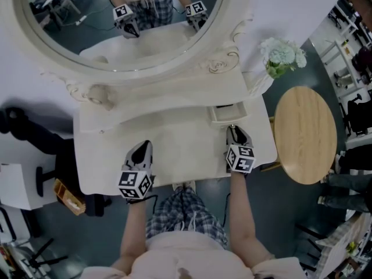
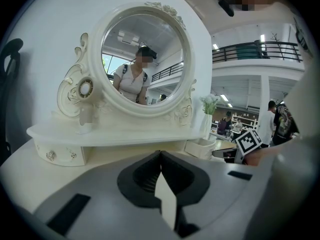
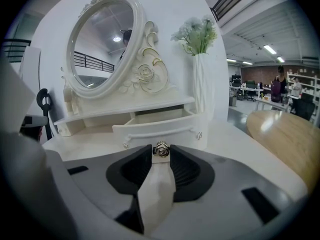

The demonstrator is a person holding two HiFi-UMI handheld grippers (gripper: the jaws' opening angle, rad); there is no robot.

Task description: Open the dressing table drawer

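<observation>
Grey left tool (image 1: pixel 144 146) and right tool (image 1: pixel 234 129), marker cubes (image 1: pixel 136 184), checked trousers (image 1: pixel 185 213)

1. A plain white wall (image 1: pixel 302 10) rises at the back.
2. The floor (image 1: pixel 290 214) is dark grey-green.
3. A round wooden side table (image 1: pixel 305 133) stands at the right, and a black chair (image 1: pixel 20 127) at the left.
4. Beyond lies an open hall with an upper balcony railing (image 2: pixel 255 50), bright ceiling strip lights (image 3: pixel 270 49) and shelves (image 3: pixel 306 86) far off.
</observation>
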